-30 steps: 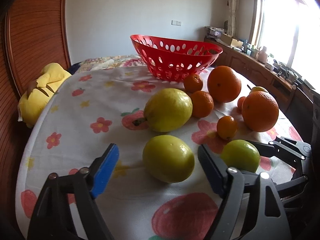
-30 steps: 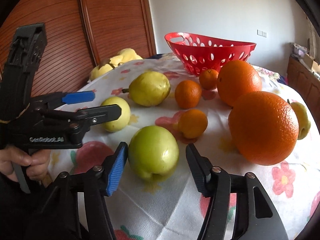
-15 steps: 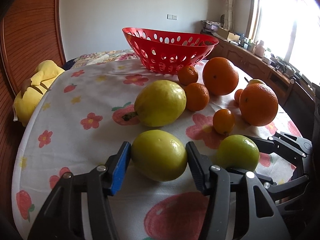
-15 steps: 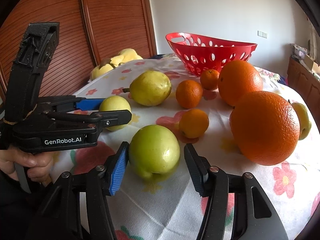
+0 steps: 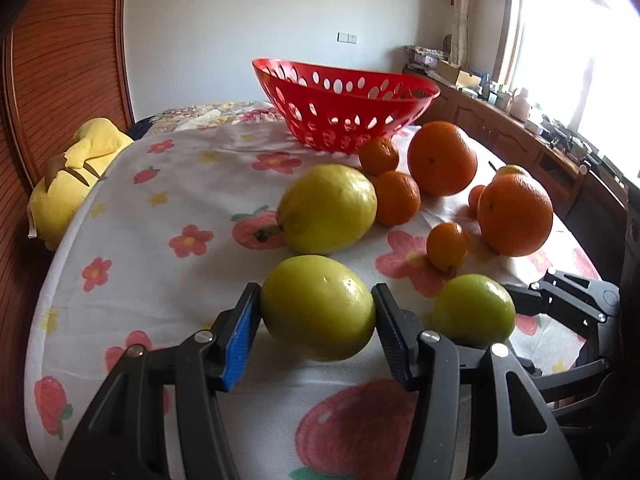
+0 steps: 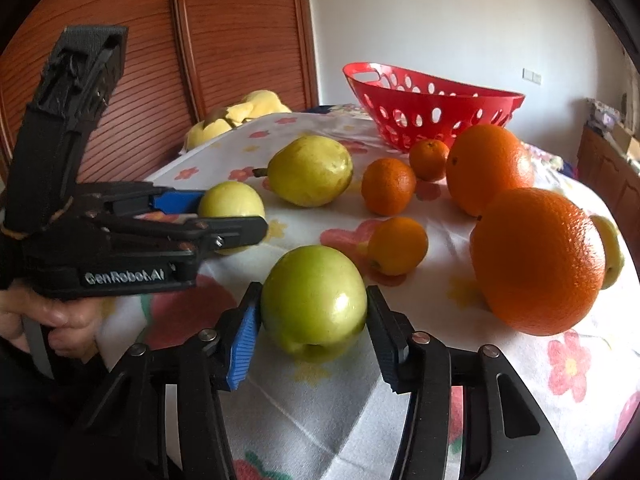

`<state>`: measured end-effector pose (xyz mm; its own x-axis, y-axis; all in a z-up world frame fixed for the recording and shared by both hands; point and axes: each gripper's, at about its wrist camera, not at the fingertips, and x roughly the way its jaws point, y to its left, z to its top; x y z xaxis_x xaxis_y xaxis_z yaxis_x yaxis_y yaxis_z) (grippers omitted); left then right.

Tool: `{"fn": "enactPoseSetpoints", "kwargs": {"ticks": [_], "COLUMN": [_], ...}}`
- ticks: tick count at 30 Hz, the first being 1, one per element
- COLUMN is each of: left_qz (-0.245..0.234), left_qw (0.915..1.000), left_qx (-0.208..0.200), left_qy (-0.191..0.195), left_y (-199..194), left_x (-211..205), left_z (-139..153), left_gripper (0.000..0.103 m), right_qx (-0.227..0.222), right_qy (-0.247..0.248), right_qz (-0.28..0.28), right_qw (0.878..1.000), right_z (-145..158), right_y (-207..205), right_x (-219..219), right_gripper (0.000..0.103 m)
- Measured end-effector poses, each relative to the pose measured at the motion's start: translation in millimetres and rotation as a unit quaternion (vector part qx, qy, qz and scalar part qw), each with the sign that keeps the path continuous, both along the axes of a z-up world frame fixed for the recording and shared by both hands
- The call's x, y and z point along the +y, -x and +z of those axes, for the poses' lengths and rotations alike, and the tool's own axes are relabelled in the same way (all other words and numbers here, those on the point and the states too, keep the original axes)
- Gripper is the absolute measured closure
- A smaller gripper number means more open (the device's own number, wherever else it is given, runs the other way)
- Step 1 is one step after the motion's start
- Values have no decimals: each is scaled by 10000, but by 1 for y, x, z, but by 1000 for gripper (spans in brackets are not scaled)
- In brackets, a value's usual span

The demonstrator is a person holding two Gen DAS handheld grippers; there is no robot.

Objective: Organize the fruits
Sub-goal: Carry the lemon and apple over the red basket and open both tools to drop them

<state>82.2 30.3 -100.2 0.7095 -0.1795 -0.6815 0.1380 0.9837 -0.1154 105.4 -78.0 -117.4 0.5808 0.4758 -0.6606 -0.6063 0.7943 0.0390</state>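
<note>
A bench covered by a white cloth printed with flowers and strawberries stands before a white wall and ribbed wooden doors.

Nearest in the left wrist view, the left gripper has both pads pressed against a yellow-green fruit, one on each side. Just to its right, the right gripper is closed the same way on a green apple, its blue pad on the apple's left and its black pad on the right; the apple also shows in the left view. Both fruits sit low at the cloth; whether they rest on it cannot be told.

Behind them lies a large yellow pear with its stem pointing left. To its right are small mandarins and two big oranges, one nearer, one farther. Farthest back on the bench stands a red perforated basket, with no fruit visible inside. A yellow plush toy lies beside the bench at far left.
</note>
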Motion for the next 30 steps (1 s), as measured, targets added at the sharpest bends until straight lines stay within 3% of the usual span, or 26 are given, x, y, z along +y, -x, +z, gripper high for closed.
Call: {"fn": "enactPoseSetpoints", "kwargs": {"ticks": [4, 11, 22, 30], "left_qz": [0, -40, -164, -233], "left_qw": [9999, 9993, 9978, 9969], "left_qx": [-119, -362, -635, -718], "left_qy": [-19, -33, -91, -235], "left_y": [0, -12, -56, -85], "left_x": [3, 4, 5, 2], "left_z": [10, 33, 71, 88], "left_gripper": [47, 47, 47, 47], "right_qx": [73, -223, -883, -945], "right_qy": [-65, -145, -39, 52], "right_qz": [5, 63, -238, -263], "right_qw": [10000, 9996, 9958, 9952], "right_z": [2, 38, 102, 118], "right_y": [-1, -5, -58, -102], "right_x": [-4, -14, -27, -23], "right_gripper": [52, 52, 52, 51]}}
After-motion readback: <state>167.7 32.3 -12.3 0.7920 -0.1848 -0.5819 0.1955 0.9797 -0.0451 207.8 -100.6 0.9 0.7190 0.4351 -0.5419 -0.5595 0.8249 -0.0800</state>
